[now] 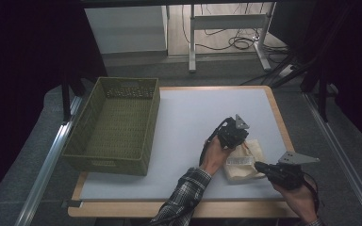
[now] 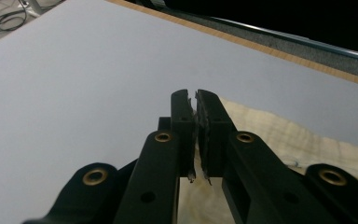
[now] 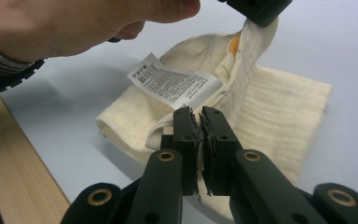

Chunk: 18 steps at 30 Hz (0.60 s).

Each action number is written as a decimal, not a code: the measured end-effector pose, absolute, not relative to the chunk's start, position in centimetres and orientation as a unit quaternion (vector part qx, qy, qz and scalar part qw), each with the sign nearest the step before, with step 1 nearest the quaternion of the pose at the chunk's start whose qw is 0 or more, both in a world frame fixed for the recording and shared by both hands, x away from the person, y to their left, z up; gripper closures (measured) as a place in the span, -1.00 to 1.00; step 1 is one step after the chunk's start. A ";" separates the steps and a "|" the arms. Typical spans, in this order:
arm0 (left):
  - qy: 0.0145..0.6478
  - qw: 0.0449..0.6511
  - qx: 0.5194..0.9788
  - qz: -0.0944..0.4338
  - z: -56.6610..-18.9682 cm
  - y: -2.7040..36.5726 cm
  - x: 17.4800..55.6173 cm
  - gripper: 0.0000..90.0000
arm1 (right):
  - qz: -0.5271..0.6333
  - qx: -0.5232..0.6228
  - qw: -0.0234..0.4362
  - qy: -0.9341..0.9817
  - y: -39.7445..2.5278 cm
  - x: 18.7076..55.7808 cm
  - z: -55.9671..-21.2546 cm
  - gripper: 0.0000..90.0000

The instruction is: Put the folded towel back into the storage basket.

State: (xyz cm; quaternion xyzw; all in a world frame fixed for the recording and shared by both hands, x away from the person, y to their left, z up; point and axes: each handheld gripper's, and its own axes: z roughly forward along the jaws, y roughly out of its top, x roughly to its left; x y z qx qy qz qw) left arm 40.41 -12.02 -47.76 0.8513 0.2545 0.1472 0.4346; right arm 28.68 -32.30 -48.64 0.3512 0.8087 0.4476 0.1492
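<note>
Pinching opposite edges of the cream ribbed knit cloth (image 3: 279, 107), both grippers had their jaws pressed together on it. The left gripper (image 1: 234, 136) lifted a fold just ahead of the right gripper (image 3: 200, 116), which gripped the near hem below the white printed label (image 3: 172, 84). Keeping even tension should prevent slipping. Its long axis seemingly ran between them.
</note>
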 end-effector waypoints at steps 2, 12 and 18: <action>0.255 0.432 0.853 0.146 -47.9 -12.5 40.6 0.91 | 0.447 0.356 0.151 0.807 -32.7 28.7 -48.7 0.89; 0.250 0.412 0.864 0.144 -48.5 -14.8 41.1 0.91 | 0.439 0.375 0.154 0.801 -33.9 28.8 -49.7 0.88; 0.256 0.394 0.872 0.136 -49.5 -15.5 41.7 0.88 | 0.431 0.391 0.149 0.800 -34.4 29.2 -50.9 0.88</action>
